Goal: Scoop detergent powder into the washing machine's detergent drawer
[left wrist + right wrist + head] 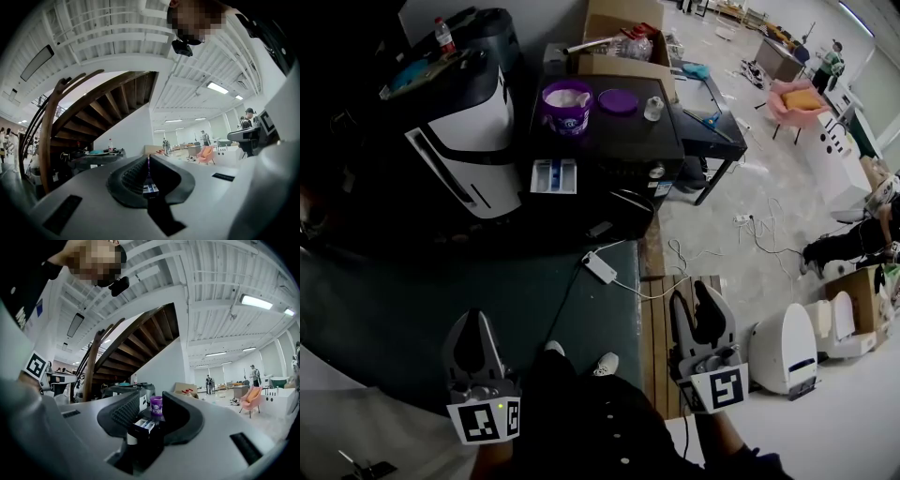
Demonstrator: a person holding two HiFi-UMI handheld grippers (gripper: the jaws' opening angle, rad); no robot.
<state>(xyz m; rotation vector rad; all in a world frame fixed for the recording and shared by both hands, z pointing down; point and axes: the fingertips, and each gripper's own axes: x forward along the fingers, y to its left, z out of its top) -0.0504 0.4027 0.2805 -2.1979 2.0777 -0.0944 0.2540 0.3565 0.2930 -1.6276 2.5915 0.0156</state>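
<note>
- Left hand-held gripper (474,323) hangs low by my body, jaws together, with nothing in them.
- Right hand-held gripper (692,298) sits level beside it with its jaws apart and empty. Through the gap I see only far-off things.
- Both are well apart from the washing machine (609,141), with a stretch of dark floor (412,300) between, so I judge no scooping is under way.
- On the machine's front the detergent drawer (554,176) stands pulled out and ready. I cannot tell from here whether any powder lies in its compartments.
- On top of the machine the purple tub (566,105) stands open with white powder showing, and its lid (618,100) lies just beside it.
- I cannot pick out a scoop. By my reading the opening steps are done, and the reach, the scooping and the tipping into the drawer are all left.
</note>
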